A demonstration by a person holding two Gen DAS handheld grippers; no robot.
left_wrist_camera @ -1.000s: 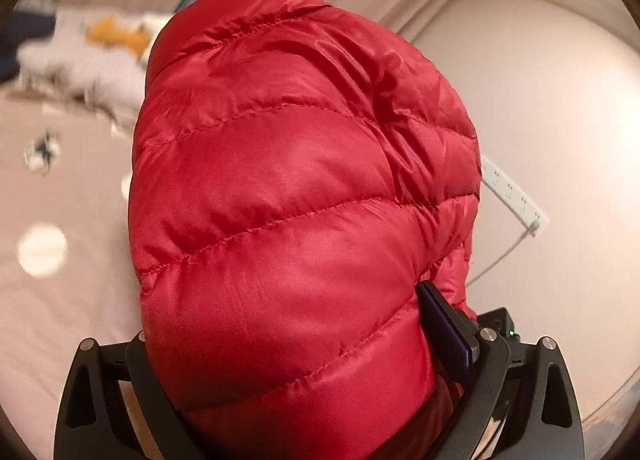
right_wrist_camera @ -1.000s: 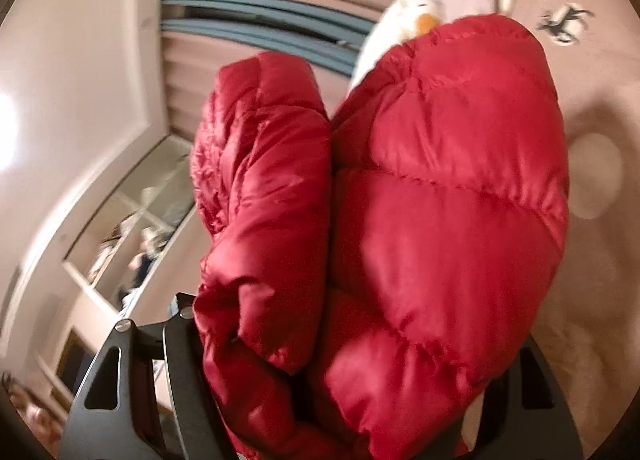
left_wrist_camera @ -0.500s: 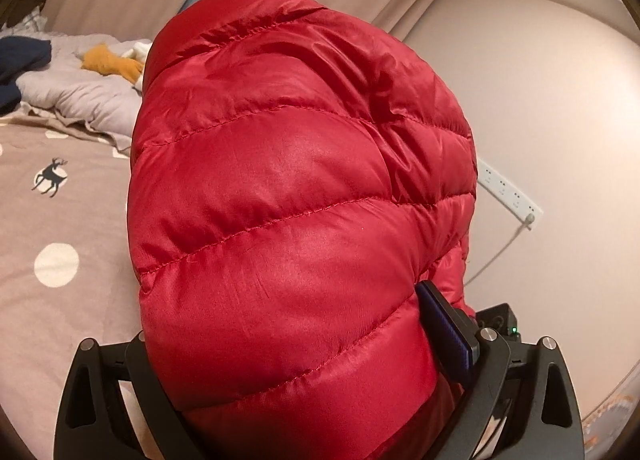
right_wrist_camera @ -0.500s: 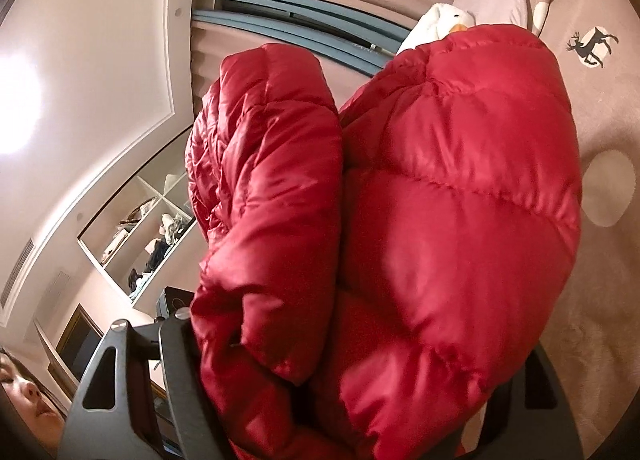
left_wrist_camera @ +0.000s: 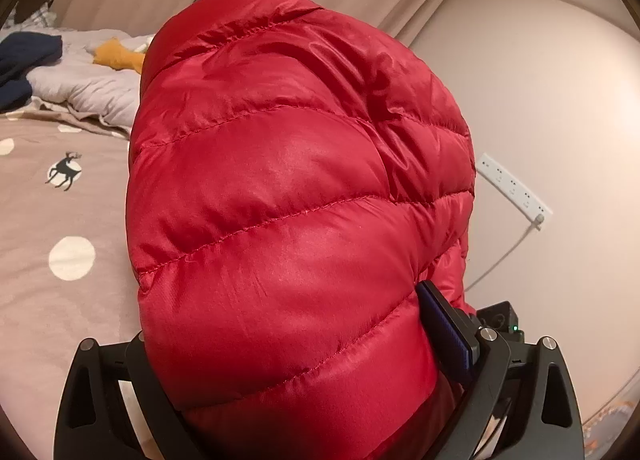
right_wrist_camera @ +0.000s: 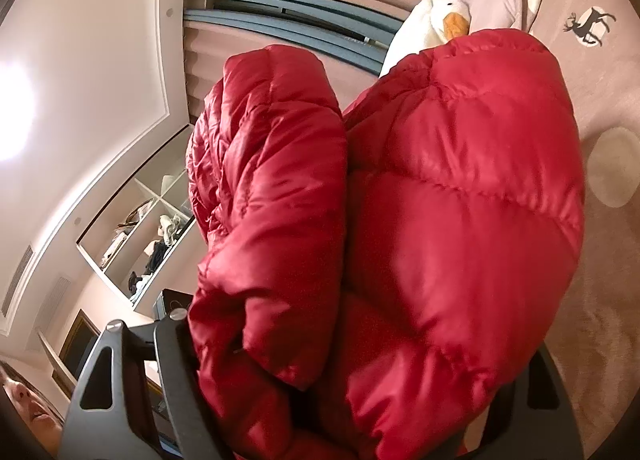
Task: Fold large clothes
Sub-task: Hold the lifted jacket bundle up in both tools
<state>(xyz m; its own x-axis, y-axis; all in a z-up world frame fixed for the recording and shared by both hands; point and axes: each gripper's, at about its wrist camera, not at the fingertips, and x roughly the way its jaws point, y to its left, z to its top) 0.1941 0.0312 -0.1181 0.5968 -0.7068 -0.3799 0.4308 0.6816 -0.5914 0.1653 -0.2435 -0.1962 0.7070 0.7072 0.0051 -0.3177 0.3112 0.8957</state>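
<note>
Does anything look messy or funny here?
The red puffy jacket is bunched in thick lumps between both grippers, not flat. The right gripper is opening with jacket between its jaws. On the bed, a grey blanket lies crumpled.

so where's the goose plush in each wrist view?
Left wrist: upper left, only an orange part of the goose plush shows, lying on grey bedding behind the red jacket.
Right wrist: top right, its white head and orange beak peek over the jacket.
Shared landmark: the deer print on the bedspread.
</note>
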